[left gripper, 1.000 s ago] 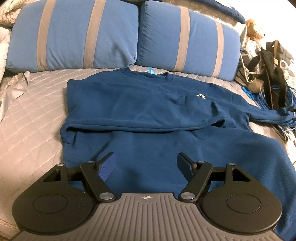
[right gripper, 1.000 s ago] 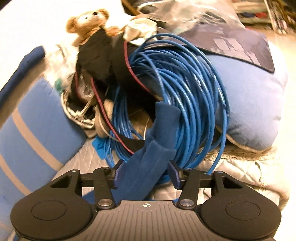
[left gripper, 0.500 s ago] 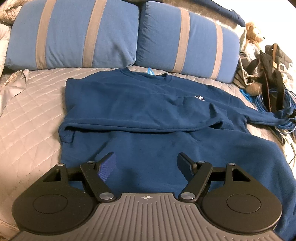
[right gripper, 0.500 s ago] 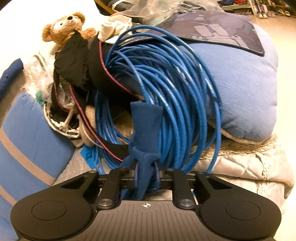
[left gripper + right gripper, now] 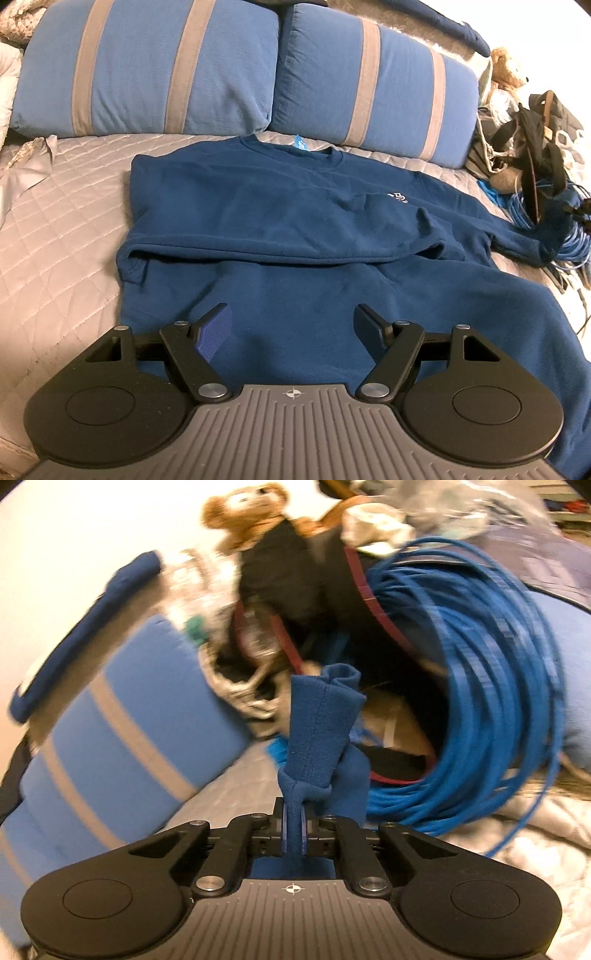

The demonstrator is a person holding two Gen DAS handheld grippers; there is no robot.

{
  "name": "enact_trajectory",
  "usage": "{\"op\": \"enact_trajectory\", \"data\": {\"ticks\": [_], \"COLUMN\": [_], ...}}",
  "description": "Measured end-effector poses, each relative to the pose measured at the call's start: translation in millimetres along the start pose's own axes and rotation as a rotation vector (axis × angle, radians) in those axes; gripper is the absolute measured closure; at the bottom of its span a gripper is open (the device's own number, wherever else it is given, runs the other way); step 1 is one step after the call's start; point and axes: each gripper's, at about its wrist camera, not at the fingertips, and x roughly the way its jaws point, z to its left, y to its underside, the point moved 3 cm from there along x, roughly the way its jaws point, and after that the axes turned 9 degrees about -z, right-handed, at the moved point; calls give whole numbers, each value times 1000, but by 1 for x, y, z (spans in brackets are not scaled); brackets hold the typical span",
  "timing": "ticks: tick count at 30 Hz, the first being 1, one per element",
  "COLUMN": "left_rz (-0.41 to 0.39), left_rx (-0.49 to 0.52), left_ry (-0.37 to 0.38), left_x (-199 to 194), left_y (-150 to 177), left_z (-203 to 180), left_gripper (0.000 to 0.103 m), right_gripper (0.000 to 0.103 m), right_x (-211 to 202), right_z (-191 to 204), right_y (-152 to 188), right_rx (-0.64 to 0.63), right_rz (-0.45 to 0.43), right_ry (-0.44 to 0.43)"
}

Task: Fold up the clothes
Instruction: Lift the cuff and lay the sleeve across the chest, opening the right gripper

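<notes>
Fingers (image 5: 212, 334) of the left gripper (image 5: 291, 326) stand wide apart at the bottom of the left view, holding nothing, with ribbed blue pads; those of the right gripper (image 5: 294, 830) are pinched tight on the ribbed knit cuff (image 5: 319, 731) at the centre of the right view, where the cloth bunches above them.

One bed (image 5: 55, 229) fills the left view, its cover a pale quilted fabric stitched in diamonds. One sweatshirt (image 5: 295, 229) lies flat on it across the middle of the frame, a soft navy fleece with a small white logo at centre right, a blue tag at the collar, one sleeve folded across the chest and the other stretched out to the right edge.

Two pillows (image 5: 147, 70) sit side by side along the top, blue woven cloth with two grey stripes each.

One coil of cable (image 5: 491, 686), glossy blue and looped many times, fills the right half of the right view, just behind the cuff.

One teddy bear (image 5: 247, 513), tan and fuzzy, sits at the top centre of that view, blurred.
</notes>
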Motion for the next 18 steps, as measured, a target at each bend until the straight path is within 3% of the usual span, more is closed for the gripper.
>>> {"op": "enact_trajectory", "data": {"ticks": [18], "left_rz": [-6], "left_rx": [-16], "left_ry": [6], "left_x": [-2], "left_y": [0], "left_z": [2], "left_gripper": [31], "right_gripper": [95], "right_x": [11], "right_z": [115], "right_y": [59], "right_rx": [-84], "right_rz": [160], "right_ry": [-317]}}
